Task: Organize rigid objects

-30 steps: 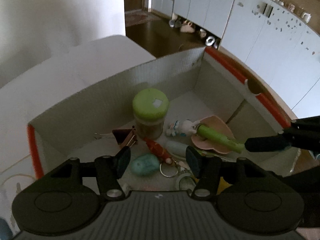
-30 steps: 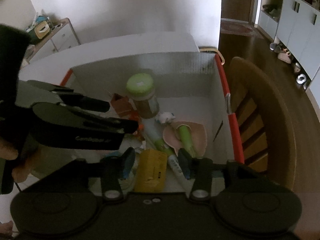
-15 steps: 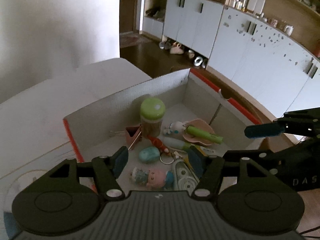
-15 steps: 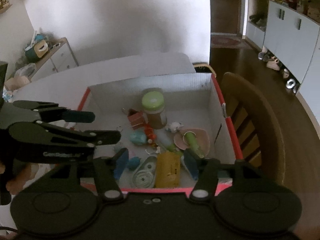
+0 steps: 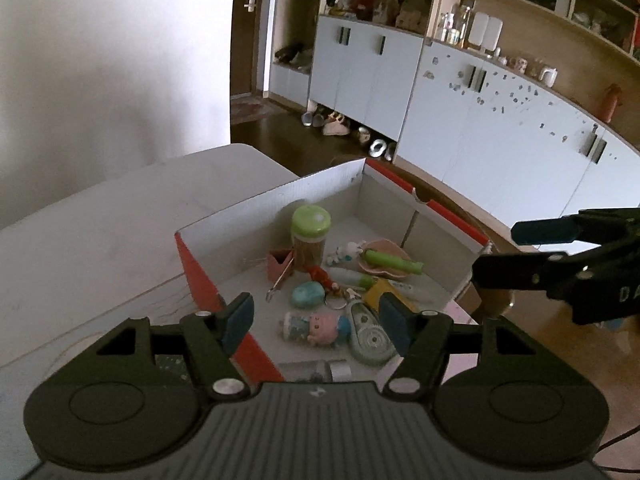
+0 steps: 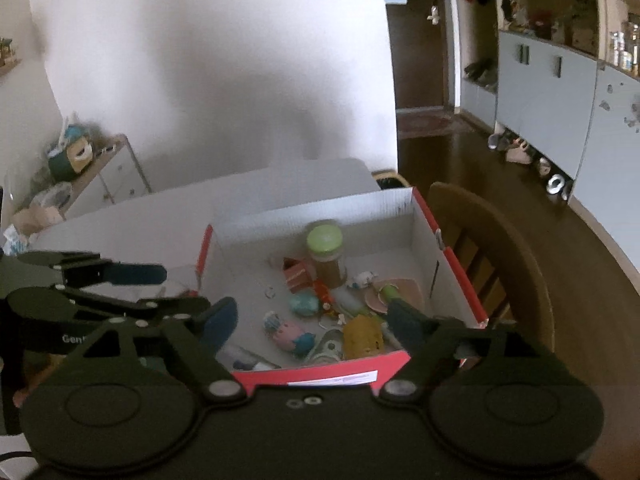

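Pulled back and up from the box now, both of them — a second ago deep among the clutter, now clear of the rim. Left gripper spread wide, holding nothing. Right gripper likewise spread and bare. Everything sitting inside the box: jar upright near the back wall, doll lying at the front beside the tape dispenser, teal pebble just behind, pink dish to the right. Looks like the packing wrapped up, or a pause before another item.
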A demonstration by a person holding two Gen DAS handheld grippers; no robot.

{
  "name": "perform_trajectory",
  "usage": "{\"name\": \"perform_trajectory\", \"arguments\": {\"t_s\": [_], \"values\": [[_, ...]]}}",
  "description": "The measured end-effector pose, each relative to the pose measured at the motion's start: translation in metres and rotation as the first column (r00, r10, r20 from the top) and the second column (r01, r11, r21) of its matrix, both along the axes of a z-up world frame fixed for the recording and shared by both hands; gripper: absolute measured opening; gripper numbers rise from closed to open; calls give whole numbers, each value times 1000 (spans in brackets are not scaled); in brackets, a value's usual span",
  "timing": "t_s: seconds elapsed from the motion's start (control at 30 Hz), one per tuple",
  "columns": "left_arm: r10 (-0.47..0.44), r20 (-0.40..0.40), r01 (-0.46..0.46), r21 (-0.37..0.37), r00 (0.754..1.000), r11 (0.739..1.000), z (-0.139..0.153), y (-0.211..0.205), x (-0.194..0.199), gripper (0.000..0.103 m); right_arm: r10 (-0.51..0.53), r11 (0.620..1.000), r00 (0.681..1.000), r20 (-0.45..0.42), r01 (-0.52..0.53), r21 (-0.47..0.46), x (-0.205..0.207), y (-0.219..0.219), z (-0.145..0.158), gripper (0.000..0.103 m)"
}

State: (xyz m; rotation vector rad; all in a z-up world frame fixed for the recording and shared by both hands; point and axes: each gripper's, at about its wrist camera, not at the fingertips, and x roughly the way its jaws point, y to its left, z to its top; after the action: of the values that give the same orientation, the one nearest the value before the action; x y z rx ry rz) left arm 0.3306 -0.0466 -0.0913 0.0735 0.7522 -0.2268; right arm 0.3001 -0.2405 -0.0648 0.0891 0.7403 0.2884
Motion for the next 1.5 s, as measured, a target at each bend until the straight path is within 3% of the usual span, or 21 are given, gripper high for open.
{"name": "perform_trajectory", "arguments": {"t_s": [0.1, 0.17, 0.37, 0.57, 0.67, 1.27, 1.5], "values": [[-7, 9, 7, -1, 1000, 1000, 2, 6, -11, 71, -19, 1000, 1000, 22, 19, 15, -12, 6, 5, 89], [-13, 19, 14, -7, 1000, 1000, 3, 9, -19, 82, -25, 1000, 999, 40, 24, 18, -20, 12, 8, 93], [-26, 33, 27, -21, 999, 999, 5, 20, -37, 83, -34, 999, 994, 100, 31, 27, -47, 30, 13, 102], [-39, 33, 40, -29, 999, 999, 6, 28, -51, 85, -82, 995, 987, 139, 73, 69, -69, 37, 15, 103], [-42, 37, 43, -38, 998, 998, 7, 31, -58, 103, -108, 992, 982, 154, 97, 78, -78, 39, 16, 103], [-97, 112, 101, -31, 989, 994, 17, 33, -92, 103, -179, 980, 971, 156, 163, 113, -109, 49, 14, 103], [-99, 91, 101, -22, 991, 995, 15, 32, -92, 103, -185, 979, 971, 153, 169, 112, -112, 51, 13, 103]]}}
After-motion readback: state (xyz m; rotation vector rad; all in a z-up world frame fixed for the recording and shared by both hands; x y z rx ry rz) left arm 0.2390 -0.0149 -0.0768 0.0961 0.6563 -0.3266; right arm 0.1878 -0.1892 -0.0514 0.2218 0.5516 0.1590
